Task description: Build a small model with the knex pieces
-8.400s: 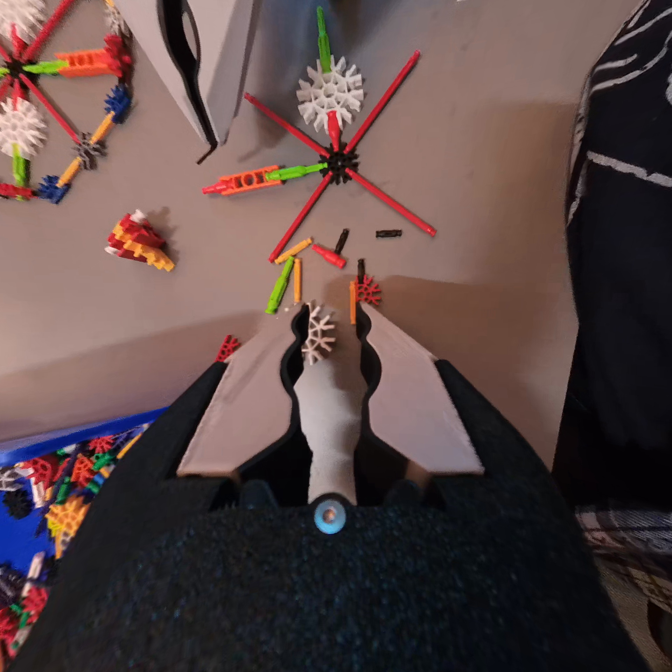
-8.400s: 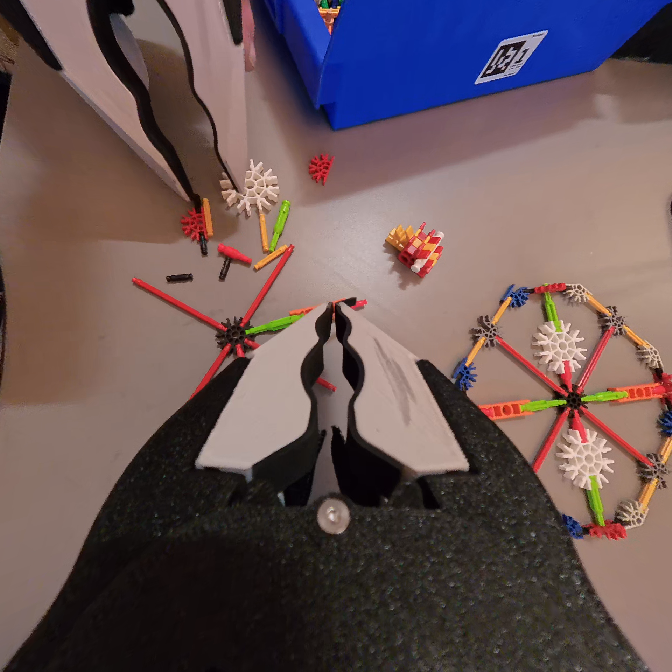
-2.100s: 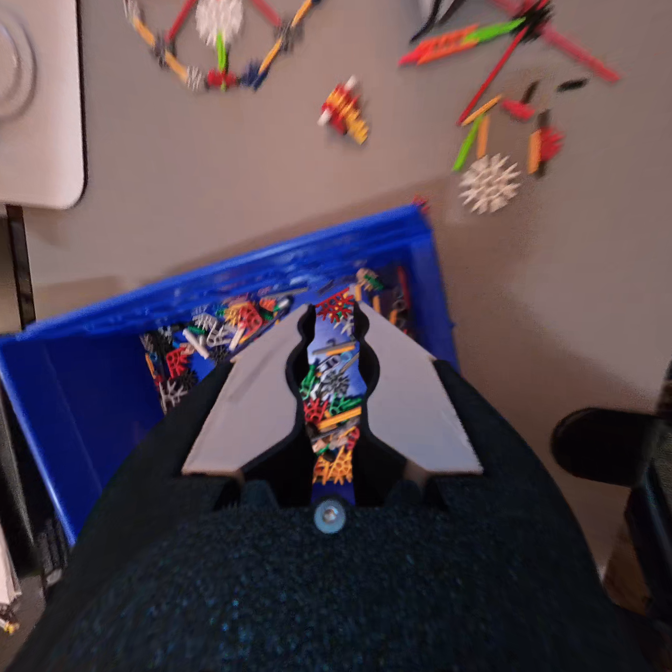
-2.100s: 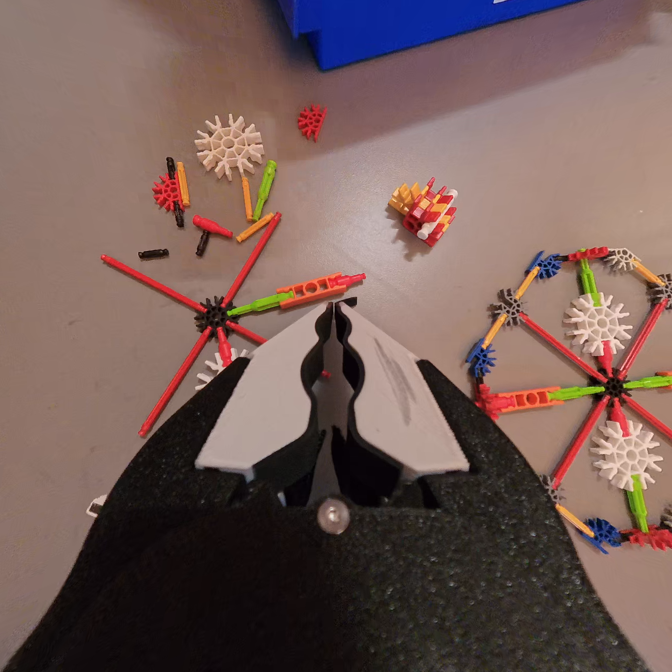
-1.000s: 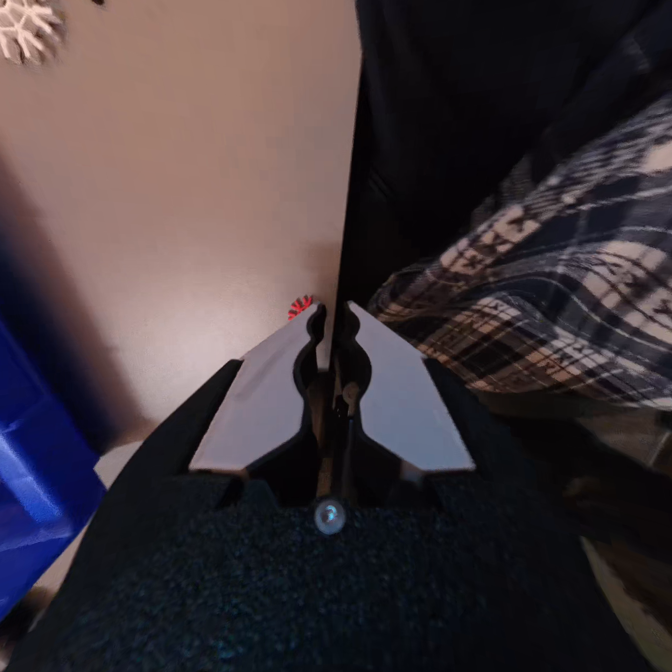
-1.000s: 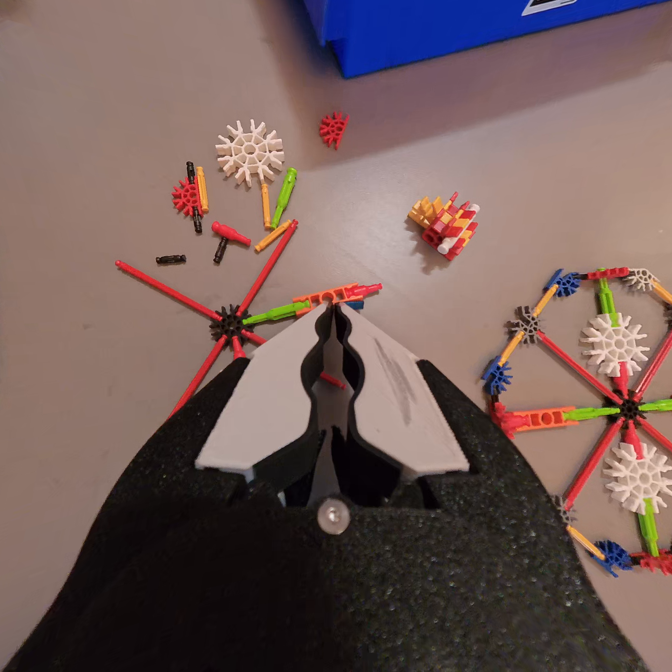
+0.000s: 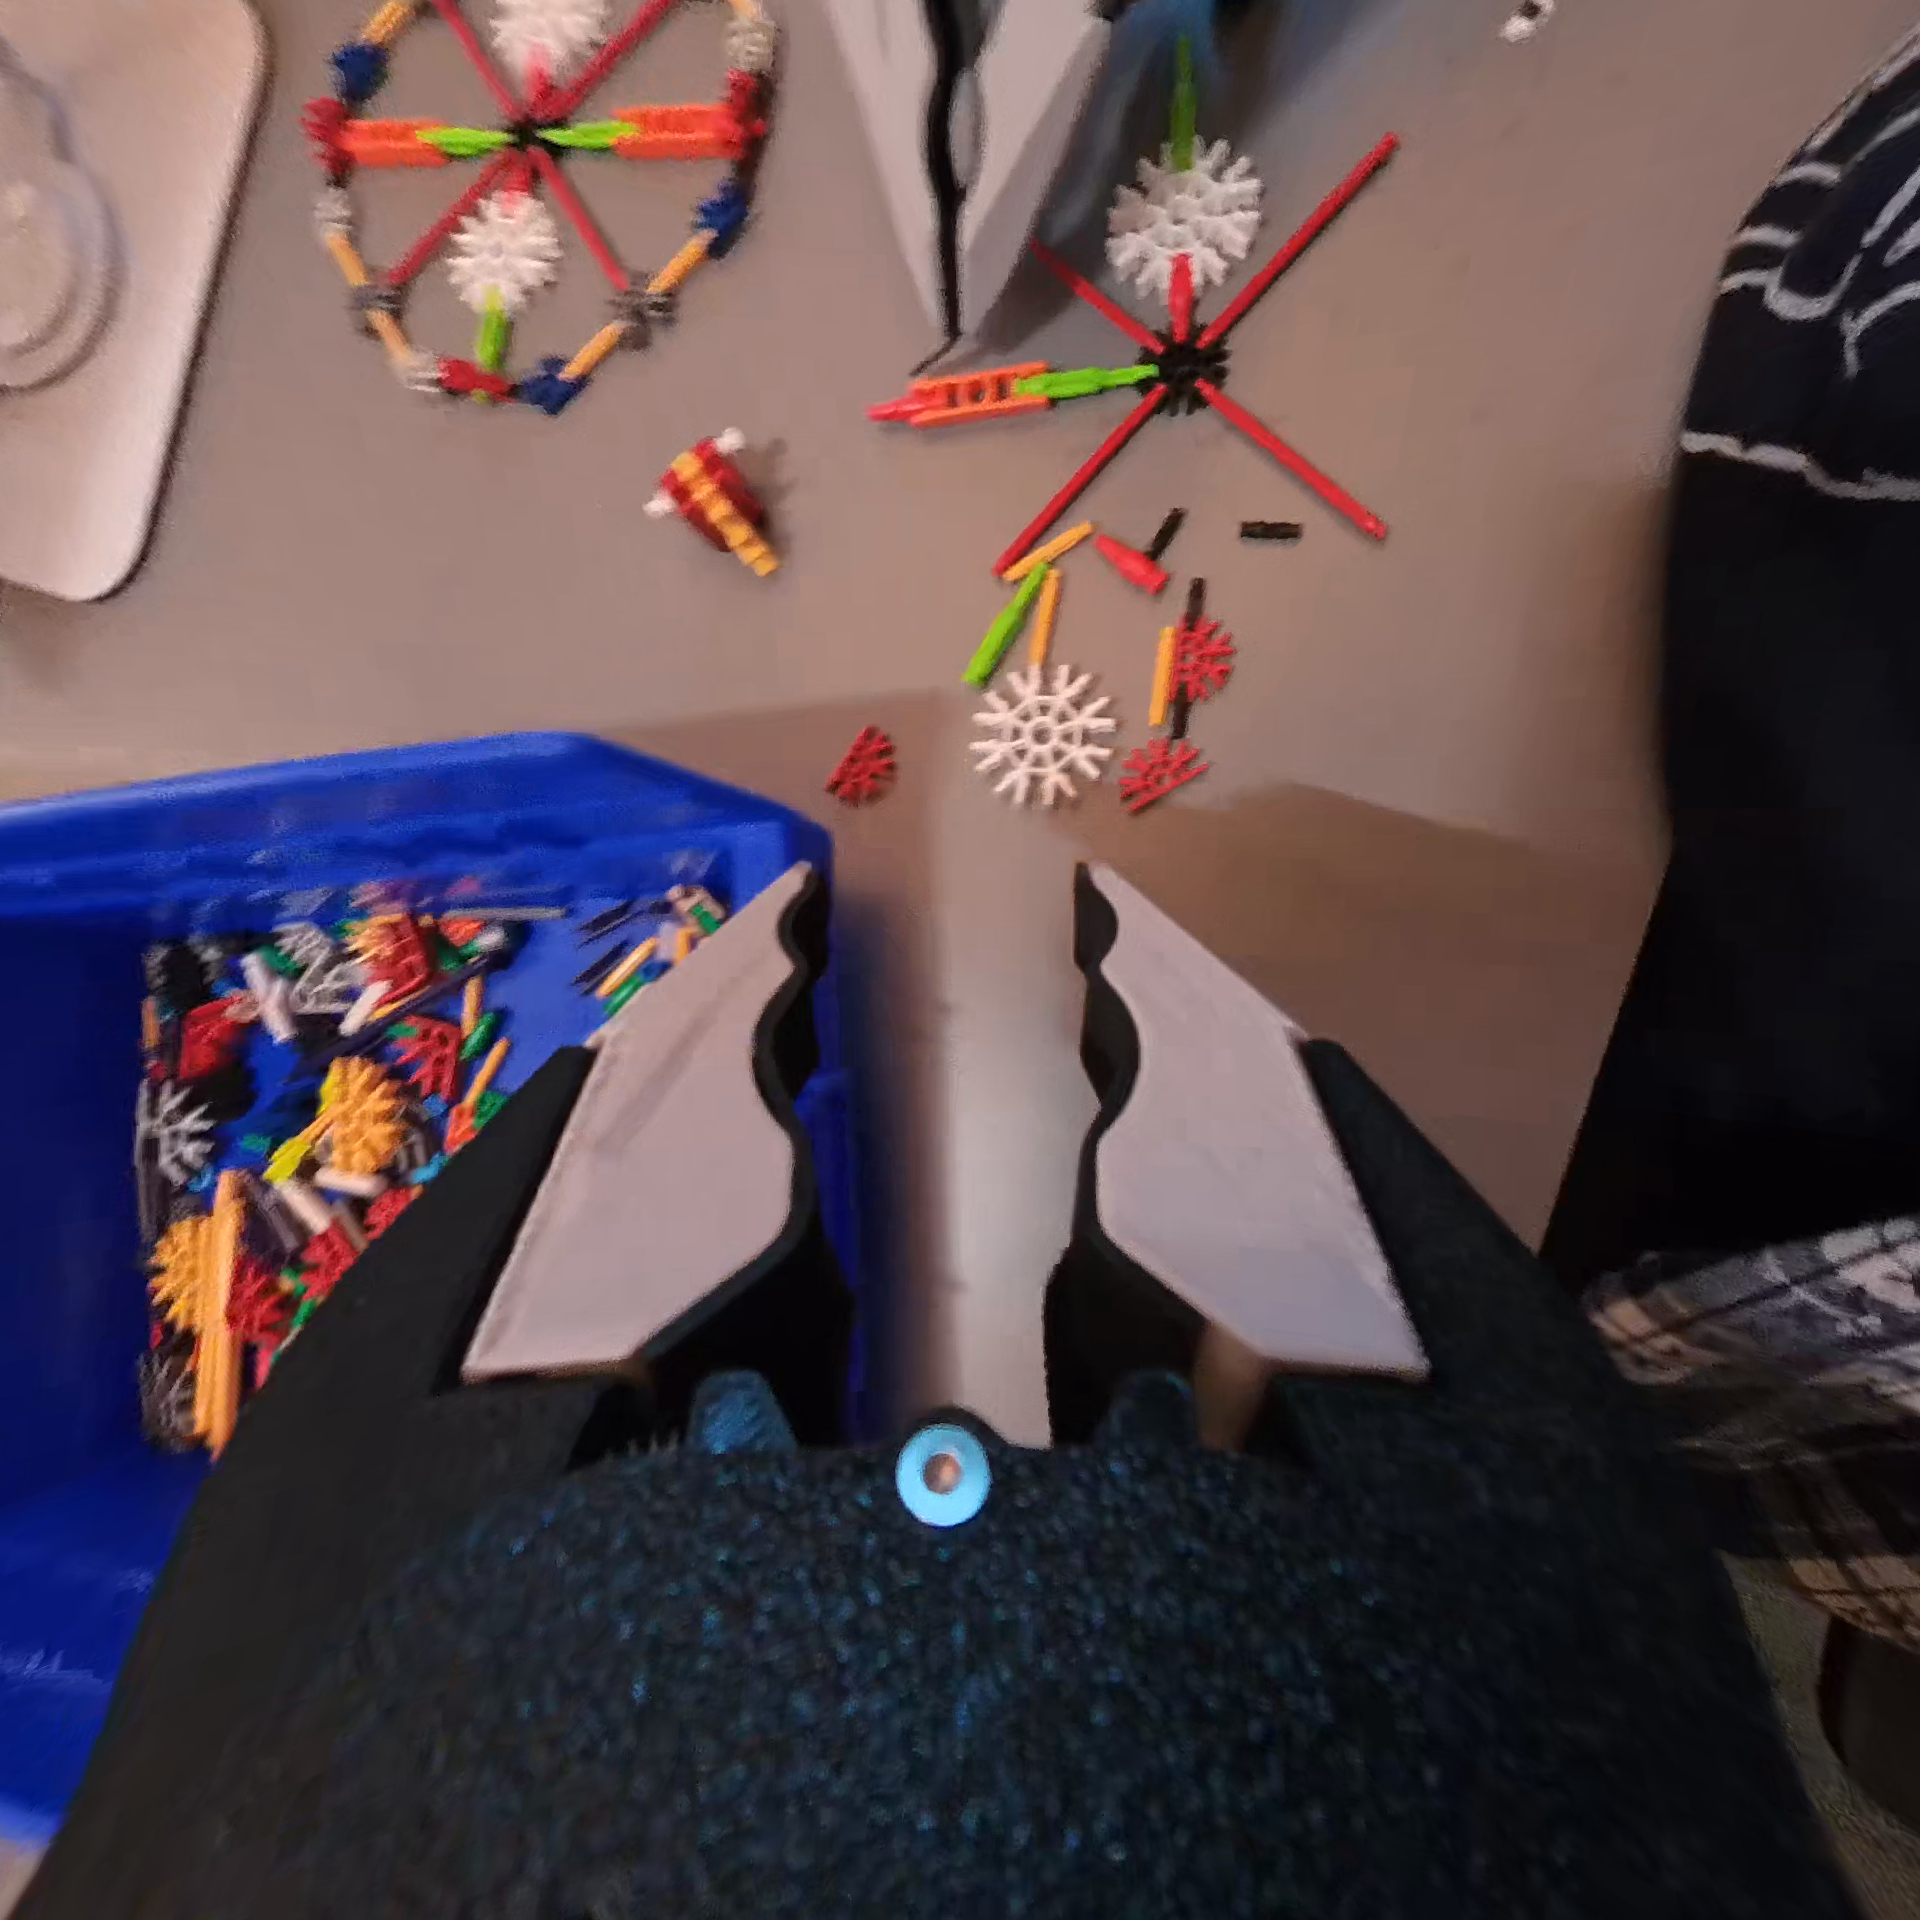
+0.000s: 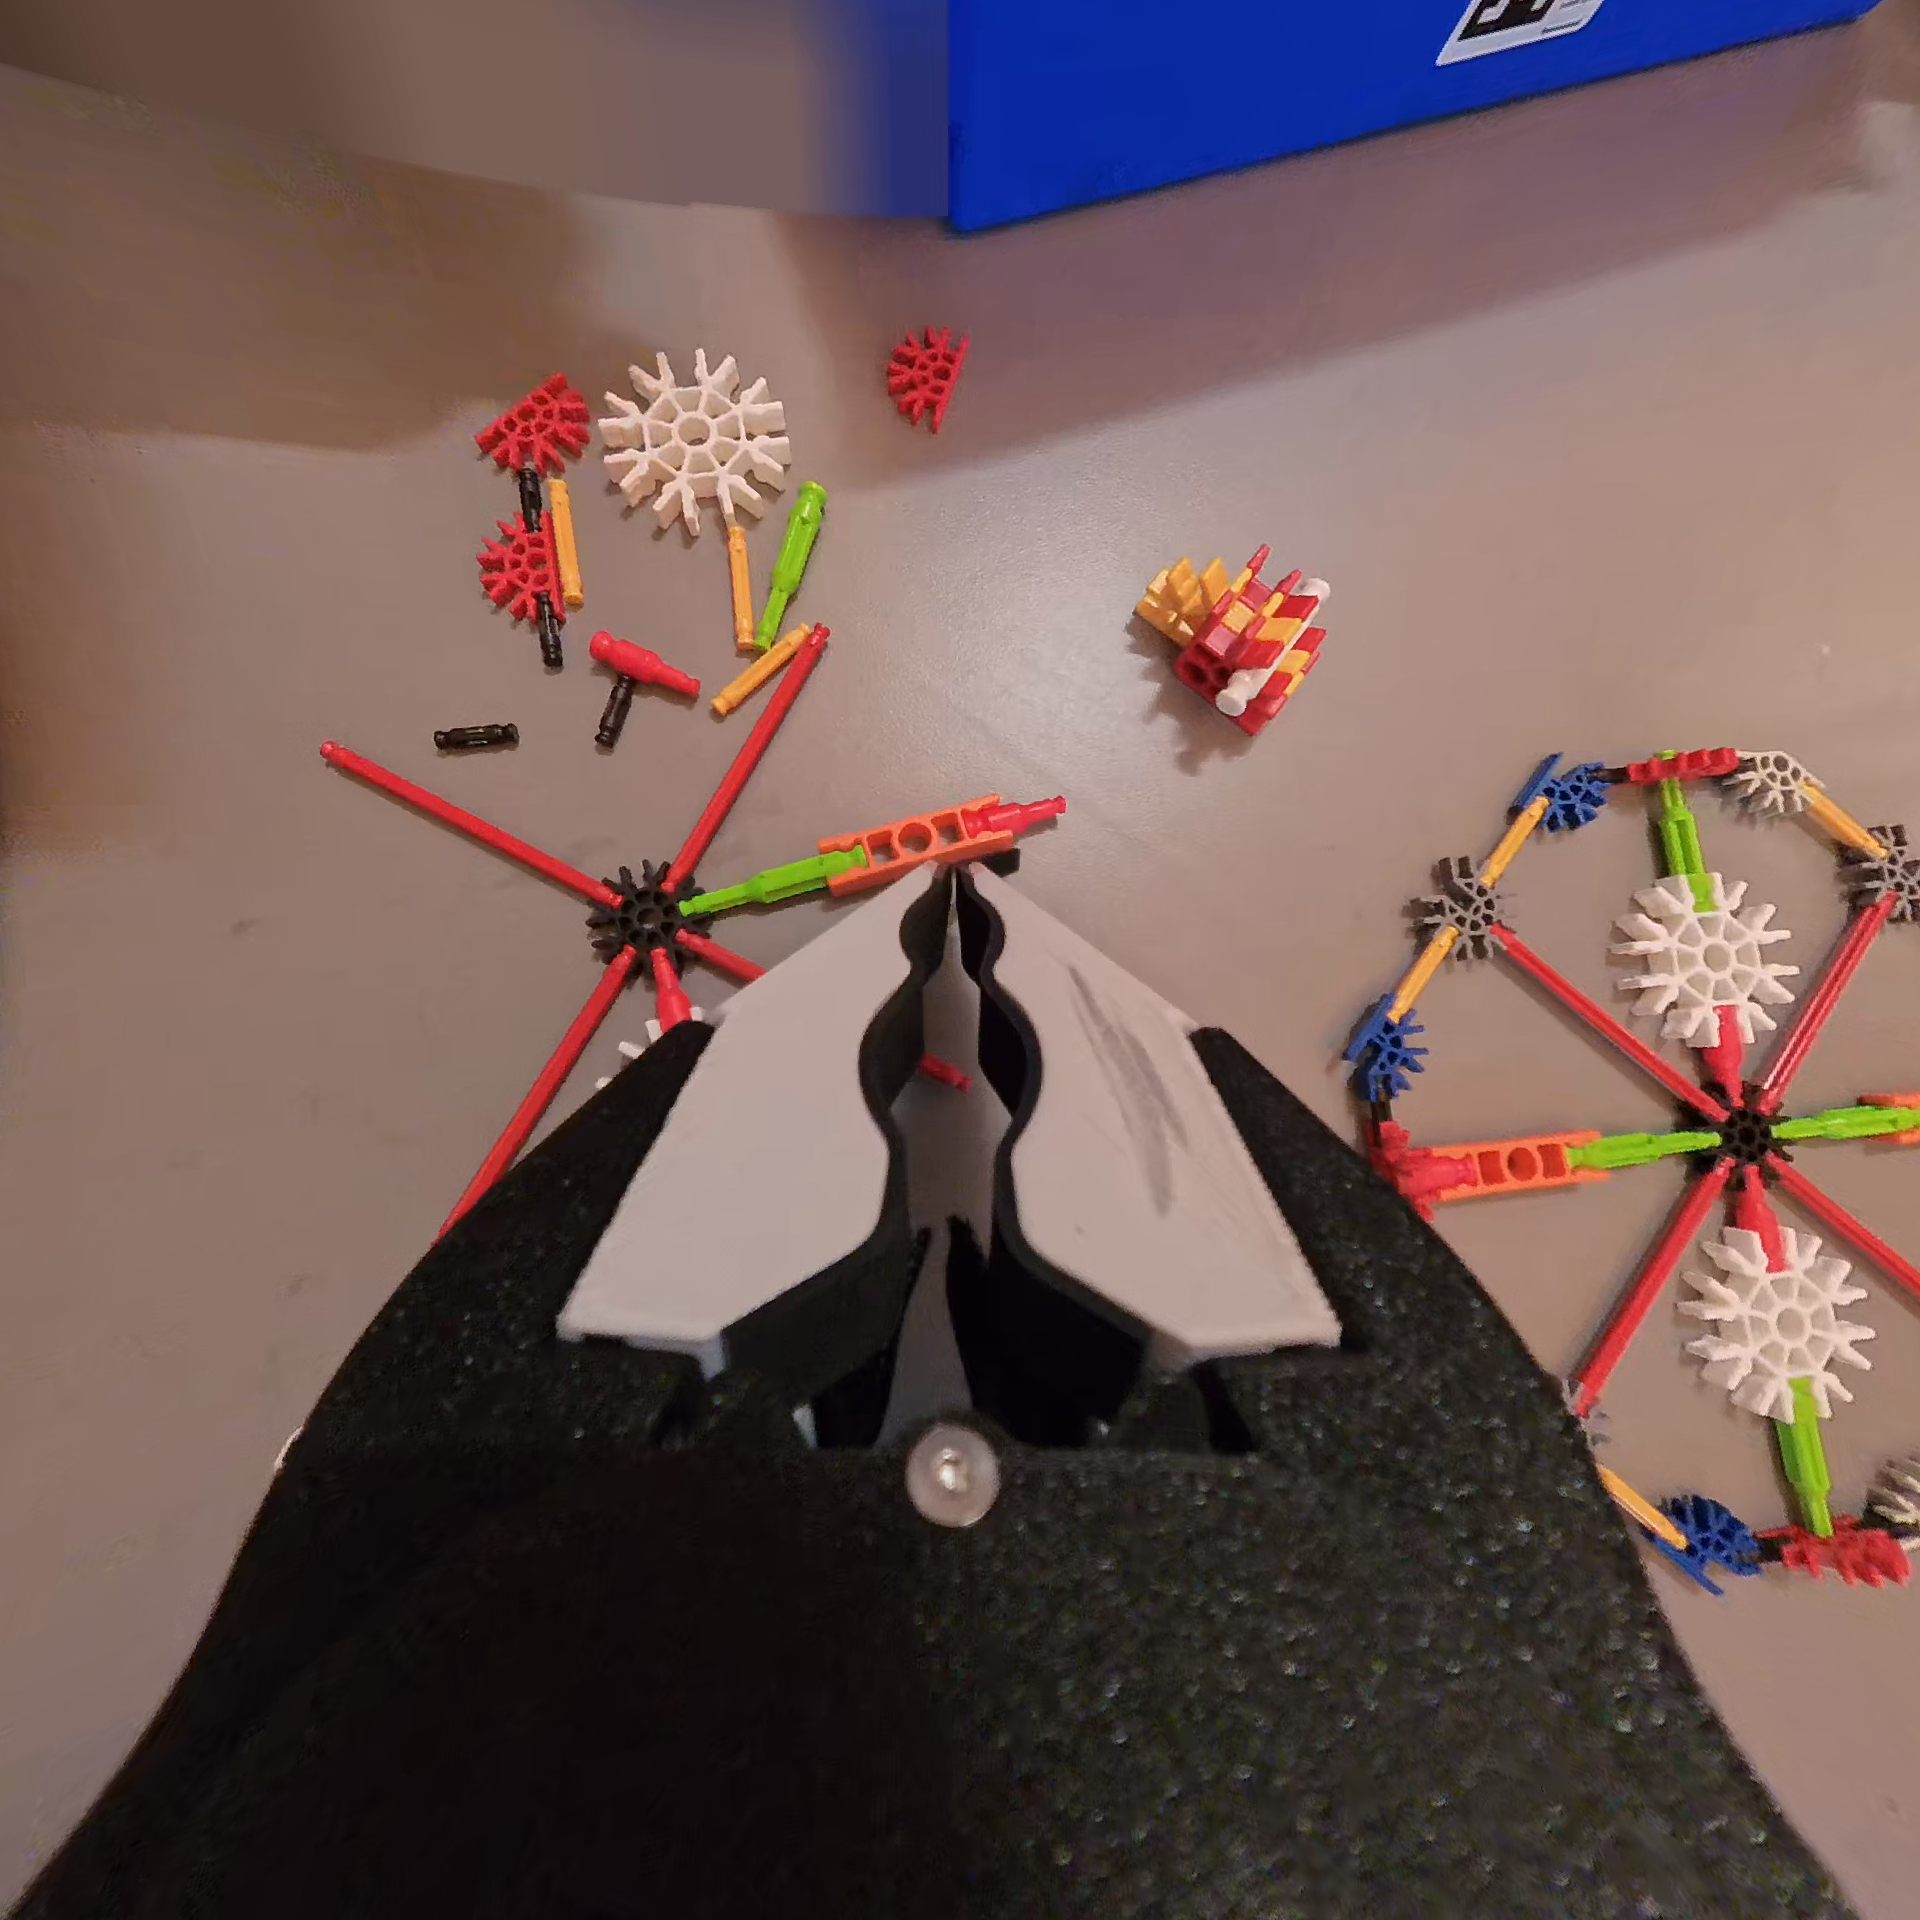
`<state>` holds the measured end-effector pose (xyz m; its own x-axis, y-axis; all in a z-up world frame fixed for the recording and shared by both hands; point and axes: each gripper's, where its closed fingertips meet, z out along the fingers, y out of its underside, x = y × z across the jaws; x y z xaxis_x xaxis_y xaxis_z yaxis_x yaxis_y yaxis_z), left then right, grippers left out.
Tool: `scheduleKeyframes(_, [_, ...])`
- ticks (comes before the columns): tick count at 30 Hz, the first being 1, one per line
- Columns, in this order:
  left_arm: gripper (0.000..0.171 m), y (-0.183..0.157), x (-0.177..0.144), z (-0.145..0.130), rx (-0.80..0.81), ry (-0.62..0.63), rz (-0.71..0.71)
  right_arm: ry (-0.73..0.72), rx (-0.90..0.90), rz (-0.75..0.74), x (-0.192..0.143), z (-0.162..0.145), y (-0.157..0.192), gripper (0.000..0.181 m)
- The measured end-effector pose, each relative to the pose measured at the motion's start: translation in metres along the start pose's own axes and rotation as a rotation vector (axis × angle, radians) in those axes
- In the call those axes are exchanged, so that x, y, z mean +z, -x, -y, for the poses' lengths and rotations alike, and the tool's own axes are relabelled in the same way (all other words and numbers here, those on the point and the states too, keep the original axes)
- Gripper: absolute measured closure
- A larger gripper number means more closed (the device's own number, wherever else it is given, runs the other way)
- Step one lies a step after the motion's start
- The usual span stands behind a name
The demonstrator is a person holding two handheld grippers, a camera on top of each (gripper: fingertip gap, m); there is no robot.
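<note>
Blue bin [image 7: 416, 790] of mixed pieces at 9 o'clock; finished wheel [image 7: 530, 197] at 11; white snowflake connector [image 7: 1042, 735] at 12; grey table [image 7: 1403, 935].

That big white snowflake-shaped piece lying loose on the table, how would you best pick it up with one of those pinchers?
The white snowflake piece lies flat, so I'd come straight down from above with the open left hand-held gripper and pinch across two opposite rim teeth. Approaching from the blue bin side probably avoids the small rods beyond it.
</note>
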<state>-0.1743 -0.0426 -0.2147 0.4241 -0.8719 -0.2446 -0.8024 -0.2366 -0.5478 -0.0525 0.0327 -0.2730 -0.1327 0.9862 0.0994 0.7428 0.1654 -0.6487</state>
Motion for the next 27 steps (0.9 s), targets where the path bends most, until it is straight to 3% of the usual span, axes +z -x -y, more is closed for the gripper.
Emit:
scheduleKeyframes(5, [0.14, 0.03, -0.03, -0.011, -0.032, -0.021, 0.044, 0.009, 0.003, 0.006, 0.003, -0.002, 0.0, 0.181])
scheduleKeyframes(11, [0.143, 0.083, -0.061, -0.039, -0.035, 0.091, 0.2, 0.008, 0.007, 0.003, 0.003, -0.003, -0.001, 0.181])
scheduleKeyframes(14, [0.138, 0.109, -0.072, -0.064, -0.07, 0.179, 0.203, 0.012, 0.006, 0.007, 0.004, -0.004, 0.0, 0.181])
scheduleKeyframes(18, [0.141, 0.126, -0.063, -0.093, -0.063, 0.286, 0.107, 0.013, 0.013, 0.006, 0.004, -0.005, -0.002, 0.181])
scheduleKeyframes(21, [0.142, 0.112, -0.044, -0.112, -0.009, 0.399, -0.058, 0.015, 0.02, 0.01, 0.005, -0.007, -0.002, 0.181])
scheduleKeyframes(23, [0.154, 0.093, -0.034, -0.128, 0.003, 0.503, -0.199, 0.017, 0.024, 0.017, 0.006, -0.008, -0.002, 0.181])
scheduleKeyframes(27, [0.16, 0.078, -0.019, -0.142, 0.045, 0.62, -0.334, 0.011, 0.031, 0.027, 0.007, -0.008, -0.001, 0.181])
